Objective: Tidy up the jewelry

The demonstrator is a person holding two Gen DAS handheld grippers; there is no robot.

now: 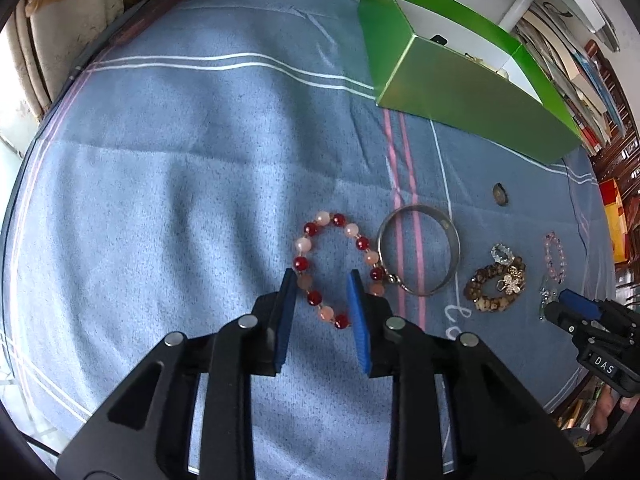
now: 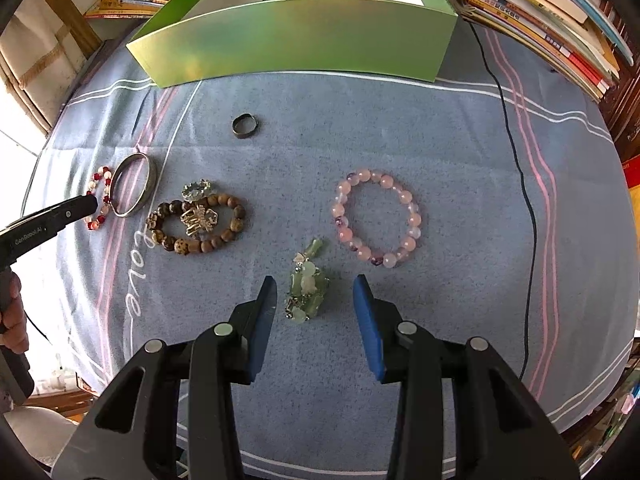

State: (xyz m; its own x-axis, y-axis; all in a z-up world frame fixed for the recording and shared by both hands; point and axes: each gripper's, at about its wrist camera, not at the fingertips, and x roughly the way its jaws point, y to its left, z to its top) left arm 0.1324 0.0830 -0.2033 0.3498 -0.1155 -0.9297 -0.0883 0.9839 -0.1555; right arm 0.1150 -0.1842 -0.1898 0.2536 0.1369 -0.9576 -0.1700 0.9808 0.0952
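Left gripper (image 1: 322, 280) held with jaws apart, astride red-and-pink bead bracelet (image 1: 336, 268), well short of green box (image 1: 472, 92). Right gripper (image 2: 316, 286) likewise spread around green stone bracelet (image 2: 306, 294), near box front; both apparently positioned for pickup.

- "DAS" in white capitals on a small dark plate on the body of the right gripper (image 1: 560, 304), seen in the left wrist view.
- "GenRobot.AI" in small light letters along the side of the left gripper (image 2: 92, 202), seen in the right wrist view.
- "Love" in white script on the blue cloth (image 2: 320, 128), running lengthwise just below the wooden bead bracelet (image 2: 196, 220); only part of the same word shows in the left wrist view.
- Spine print on the stacked books (image 2: 532, 20) at the far right: characters present, too small to read.
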